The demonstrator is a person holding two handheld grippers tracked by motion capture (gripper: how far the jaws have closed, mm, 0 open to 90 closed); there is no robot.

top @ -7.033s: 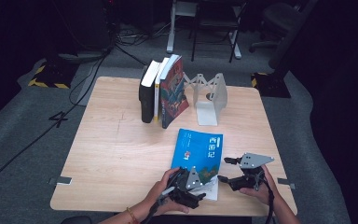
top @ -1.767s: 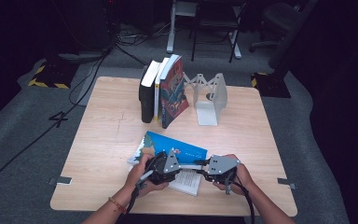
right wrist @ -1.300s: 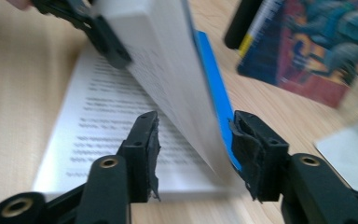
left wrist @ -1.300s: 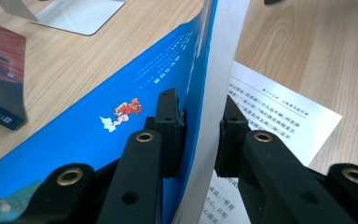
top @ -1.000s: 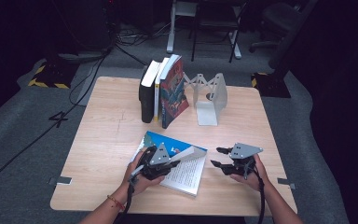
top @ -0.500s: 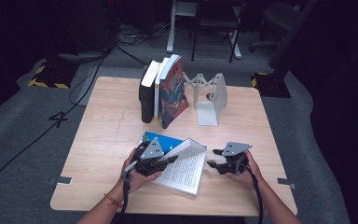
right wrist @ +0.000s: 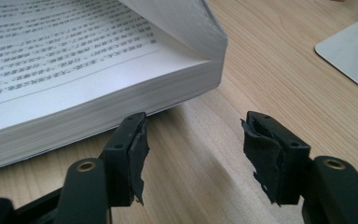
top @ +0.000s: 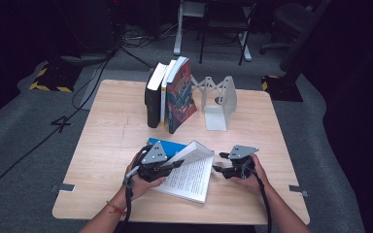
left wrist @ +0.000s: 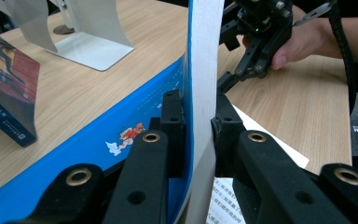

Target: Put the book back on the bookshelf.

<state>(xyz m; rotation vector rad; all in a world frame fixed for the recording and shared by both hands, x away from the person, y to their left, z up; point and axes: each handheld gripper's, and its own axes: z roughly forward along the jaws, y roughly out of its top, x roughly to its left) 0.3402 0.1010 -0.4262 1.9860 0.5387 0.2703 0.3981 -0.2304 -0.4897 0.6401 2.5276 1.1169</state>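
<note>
Since the earliest picture, the blue book (top: 187, 170) has gone from shut to half open near my table edge. My left gripper (left wrist: 198, 128) pinches the cover and front pages up. My right gripper (right wrist: 193, 135), jaws just widening, holds nothing beside the pages. Opening is part done. Up close I see printed lines; from above, the standing books (top: 170, 94).

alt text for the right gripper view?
The right gripper has open jaws low over the wooden table, nothing between them, one pad beside the page edges of an open book. A lifted wad of pages curves above the printed page.
</note>
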